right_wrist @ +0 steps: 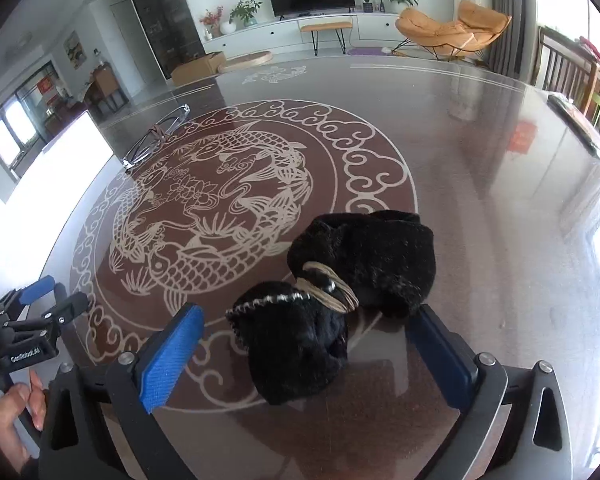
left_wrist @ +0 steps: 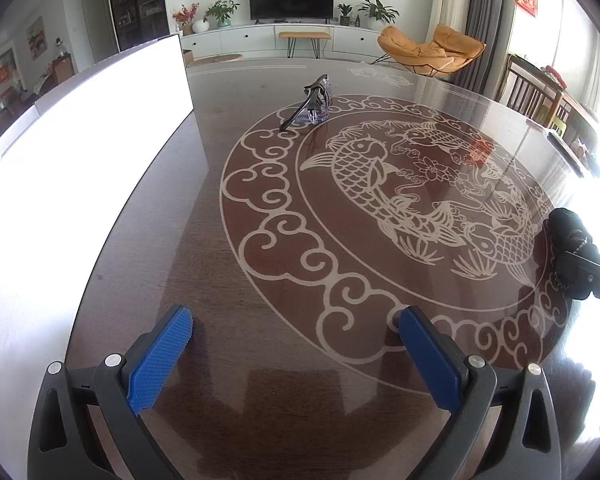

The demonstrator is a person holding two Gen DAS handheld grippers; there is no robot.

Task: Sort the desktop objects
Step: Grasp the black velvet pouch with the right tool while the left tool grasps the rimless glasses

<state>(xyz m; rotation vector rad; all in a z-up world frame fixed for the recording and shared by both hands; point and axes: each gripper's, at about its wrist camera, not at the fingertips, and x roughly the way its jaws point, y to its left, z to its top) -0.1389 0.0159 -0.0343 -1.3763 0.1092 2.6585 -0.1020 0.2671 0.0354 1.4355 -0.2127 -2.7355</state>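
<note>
A black fuzzy bundle (right_wrist: 364, 252), tied round its middle with a tan band, lies on the dark table (right_wrist: 480, 200). My right gripper (right_wrist: 308, 312) is open, and the near end of the bundle sits between its blue pads (right_wrist: 172, 356) without being pressed. Clear-lensed glasses (left_wrist: 312, 108) rest with arms unfolded at the far side of the fish pattern, also seen as glasses (right_wrist: 156, 136) in the right wrist view. My left gripper (left_wrist: 296, 316) is open over bare table with nothing between its fingers. A hand (right_wrist: 8, 412) holds it at the lower left.
A bright white box (left_wrist: 80, 160) stands along the table's left side, close to my left gripper. Wooden chairs (left_wrist: 540, 92) stand past the table's right edge. The right gripper's black body (left_wrist: 588, 276) shows at the right edge of the left wrist view.
</note>
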